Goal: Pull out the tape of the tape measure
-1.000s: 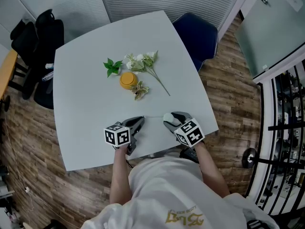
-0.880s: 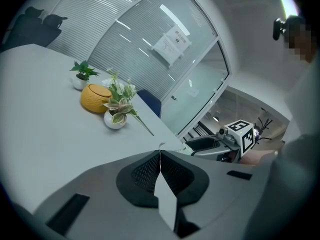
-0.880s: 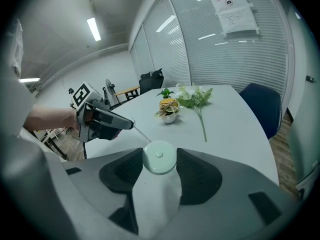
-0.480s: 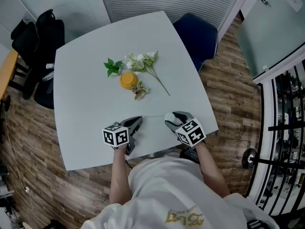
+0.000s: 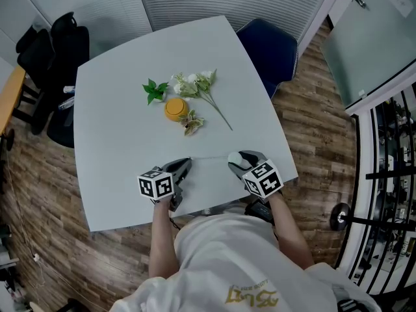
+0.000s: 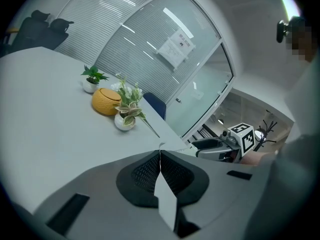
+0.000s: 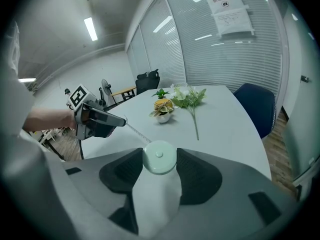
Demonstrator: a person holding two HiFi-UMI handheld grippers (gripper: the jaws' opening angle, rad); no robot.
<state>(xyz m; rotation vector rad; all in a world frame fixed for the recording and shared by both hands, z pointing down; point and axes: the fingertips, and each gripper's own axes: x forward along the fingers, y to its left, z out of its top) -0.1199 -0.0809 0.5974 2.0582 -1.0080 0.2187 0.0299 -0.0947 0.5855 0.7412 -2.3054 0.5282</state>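
My right gripper (image 7: 159, 154) is shut on a round pale green tape measure (image 7: 159, 159), held between its two pads above the near edge of the white table (image 5: 117, 129). A thin tape (image 7: 136, 132) runs from the case across to my left gripper (image 7: 121, 121), whose jaws are shut on the tape's end. In the left gripper view the tape end (image 6: 160, 146) shows as a small tip pinched at the closed pads of the left gripper (image 6: 160, 153). From above, the left gripper (image 5: 188, 162) and the right gripper (image 5: 233, 158) stand apart, with the tape (image 5: 209, 158) stretched between them.
An orange pot (image 5: 174, 108), a small green plant (image 5: 153, 91) and white artificial flowers (image 5: 195, 83) lie at the table's middle. A blue chair (image 5: 270, 47) stands at the far right corner, black chairs (image 5: 55, 51) at the left. The table's near edge is just below both grippers.
The two grippers have drawn slightly apart, the left one leftward and the right one rightward, and the tape between them has grown a little longer.
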